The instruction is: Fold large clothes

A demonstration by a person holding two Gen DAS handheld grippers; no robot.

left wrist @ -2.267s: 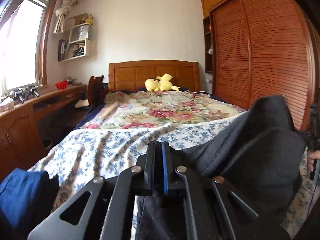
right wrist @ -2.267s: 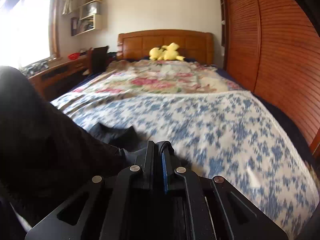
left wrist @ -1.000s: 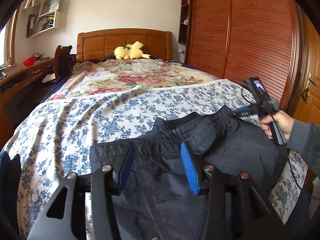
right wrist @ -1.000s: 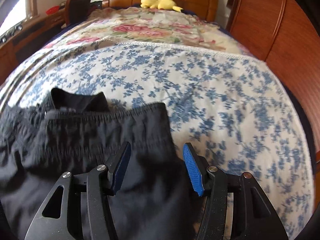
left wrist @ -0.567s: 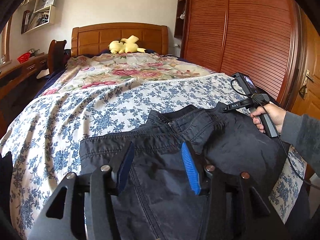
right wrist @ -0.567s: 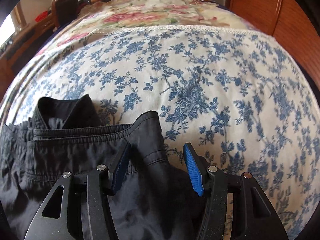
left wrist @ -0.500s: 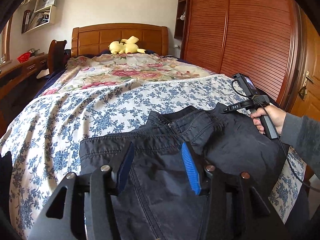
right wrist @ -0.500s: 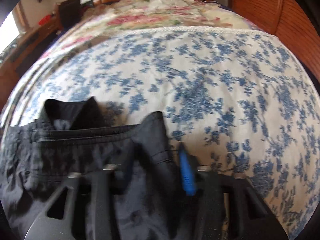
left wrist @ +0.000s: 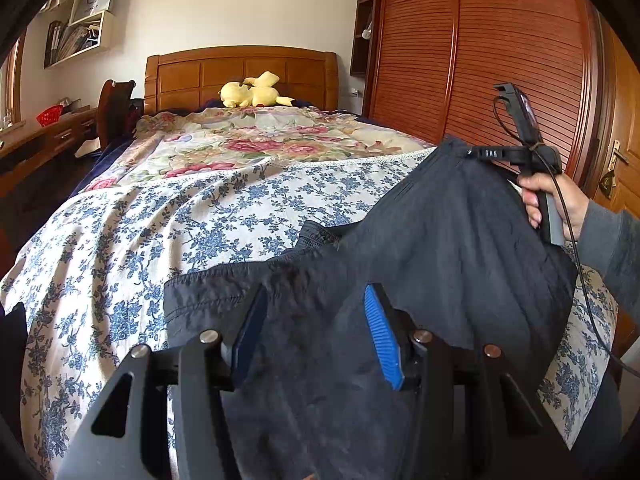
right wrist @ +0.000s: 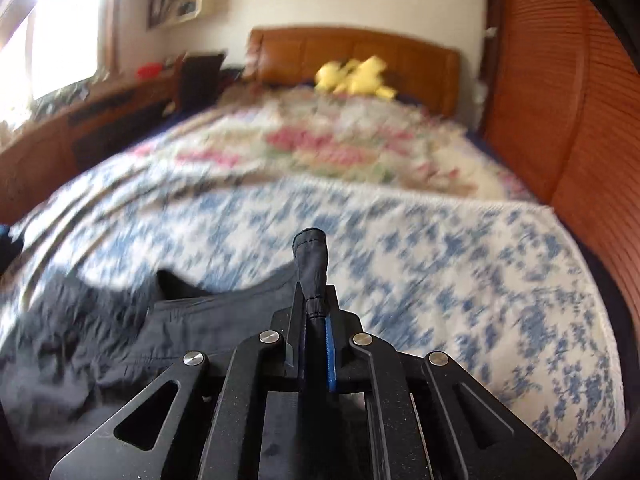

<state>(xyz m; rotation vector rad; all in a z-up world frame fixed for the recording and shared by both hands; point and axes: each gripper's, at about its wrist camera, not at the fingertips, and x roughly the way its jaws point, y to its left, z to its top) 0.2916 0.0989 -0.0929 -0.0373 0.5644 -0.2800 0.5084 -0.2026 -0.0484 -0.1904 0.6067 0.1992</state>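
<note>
A dark grey-black garment lies on the foot of the bed with the blue floral cover. My left gripper is open just above the garment's near left part, its blue pads on either side of the cloth without pinching it. My right gripper is shut on a corner of the garment, which sticks up between the jaws. In the left wrist view the right gripper holds that corner lifted at the right, so the cloth rises like a tent. The right wrist view is blurred.
A wooden headboard with a yellow plush toy stands at the far end. A slatted wooden wardrobe runs along the right side. A wooden desk and chair stand at the left. A dark blue item sits at the near left edge.
My right gripper has shut on the garment's corner and lifted it up off the bed. My left gripper has stayed open over the cloth.
</note>
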